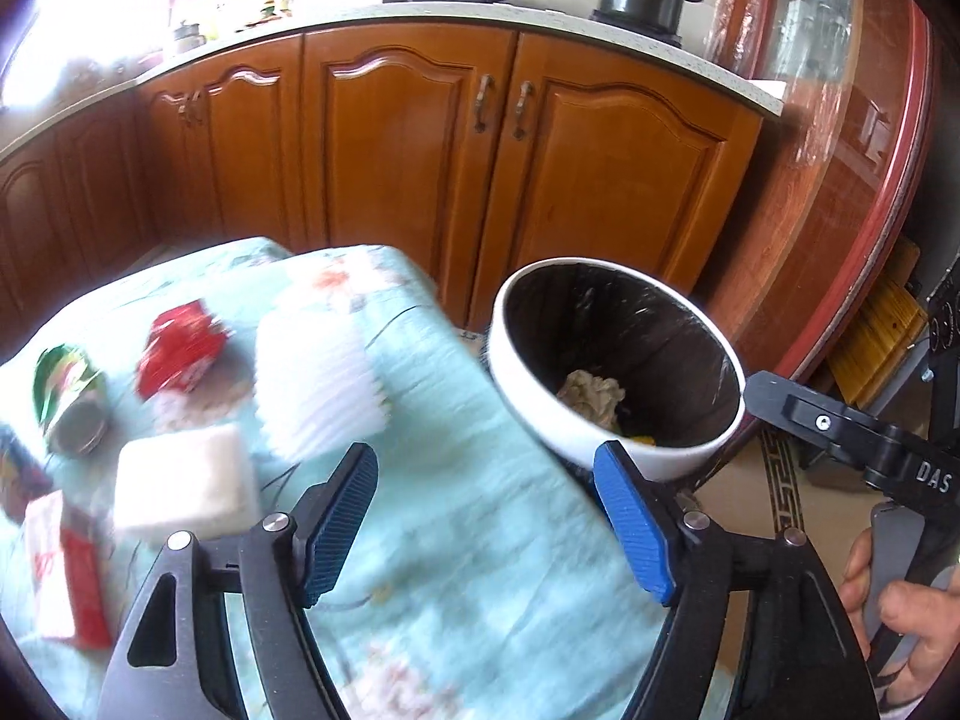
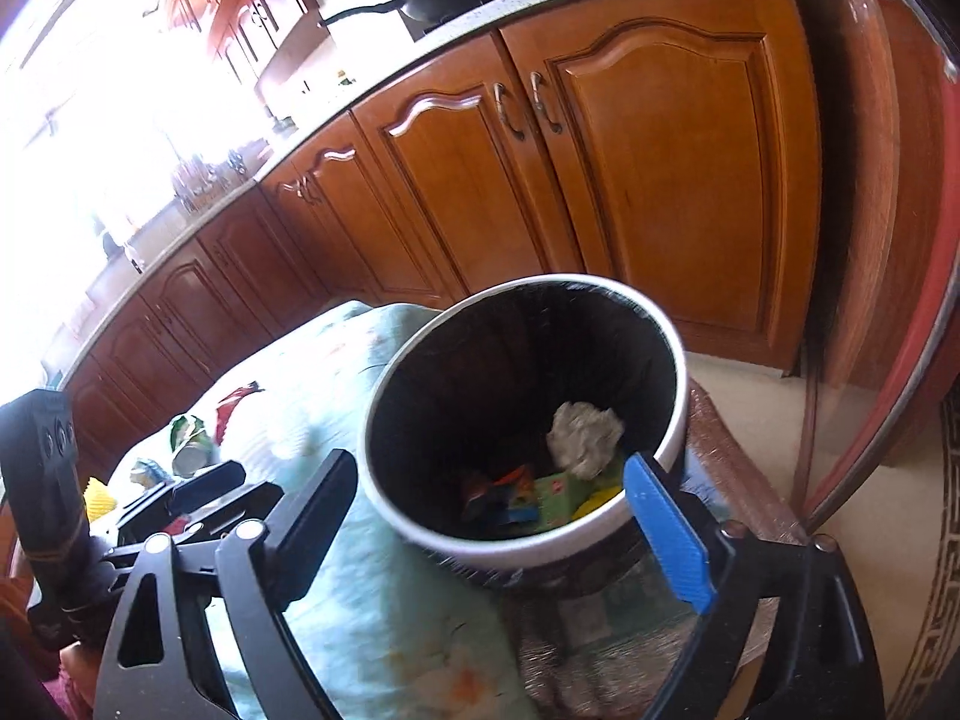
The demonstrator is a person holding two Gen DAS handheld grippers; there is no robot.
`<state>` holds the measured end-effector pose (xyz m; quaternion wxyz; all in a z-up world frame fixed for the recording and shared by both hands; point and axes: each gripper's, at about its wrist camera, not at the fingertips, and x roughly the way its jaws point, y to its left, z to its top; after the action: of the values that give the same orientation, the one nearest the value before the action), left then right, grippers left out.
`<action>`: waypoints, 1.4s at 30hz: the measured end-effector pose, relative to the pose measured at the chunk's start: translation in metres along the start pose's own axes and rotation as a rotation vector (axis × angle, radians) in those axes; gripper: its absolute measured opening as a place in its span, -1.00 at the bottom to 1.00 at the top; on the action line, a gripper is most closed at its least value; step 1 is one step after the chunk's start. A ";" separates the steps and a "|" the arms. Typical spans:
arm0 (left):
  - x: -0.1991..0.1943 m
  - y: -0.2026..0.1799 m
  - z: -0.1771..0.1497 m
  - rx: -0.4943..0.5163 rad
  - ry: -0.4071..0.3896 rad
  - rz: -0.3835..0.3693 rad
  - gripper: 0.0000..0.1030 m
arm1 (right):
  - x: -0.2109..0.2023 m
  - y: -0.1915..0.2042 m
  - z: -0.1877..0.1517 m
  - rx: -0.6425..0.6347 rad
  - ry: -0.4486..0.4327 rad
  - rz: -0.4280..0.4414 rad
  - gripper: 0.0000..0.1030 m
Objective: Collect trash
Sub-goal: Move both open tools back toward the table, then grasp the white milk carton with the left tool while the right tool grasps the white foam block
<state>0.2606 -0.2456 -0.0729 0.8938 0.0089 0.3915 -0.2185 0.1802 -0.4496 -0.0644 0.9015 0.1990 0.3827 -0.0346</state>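
Right wrist view looks down into the white bin (image 2: 528, 546) with its black liner, and several pieces already lie at the bottom: a crumpled paper wad (image 2: 585, 438), a green carton (image 2: 555, 498) and some red and blue wrappers (image 2: 498, 495). So part of the collecting is done. The right claw (image 2: 504, 504) stands wide with nothing between its jaws, poised just in front of the bin's rim. In the left wrist view the left claw (image 1: 486, 516) is also spread apart and empty, over the pale blue cloth on the desk (image 1: 468, 540), with the bin just beside its right jaw. More trash lies on that cloth to the left: a red wrapper (image 1: 180, 354), a green packet (image 1: 63, 381), a stack of white ridged cups (image 1: 318, 384), a white block (image 1: 186, 483) and a red-and-white box (image 1: 63, 570), all blurred. I judge the job somewhere around its middle: neither claw carries anything, and at least five items are left to fetch.
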 end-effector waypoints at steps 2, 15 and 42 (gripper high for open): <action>-0.014 0.009 -0.012 -0.022 -0.004 0.010 0.46 | -0.002 0.010 -0.010 0.000 0.002 0.023 0.89; -0.088 0.075 -0.072 -0.146 -0.008 0.124 0.47 | 0.015 0.078 -0.056 -0.035 0.096 0.165 0.90; -0.102 0.182 -0.078 -0.336 0.024 0.272 0.51 | 0.112 0.181 -0.057 -0.113 0.223 0.276 0.39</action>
<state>0.2178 -0.0278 -0.0836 0.8992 -0.0849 0.4284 -0.0274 0.2595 -0.2513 -0.1183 0.8595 0.2012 0.4507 0.1331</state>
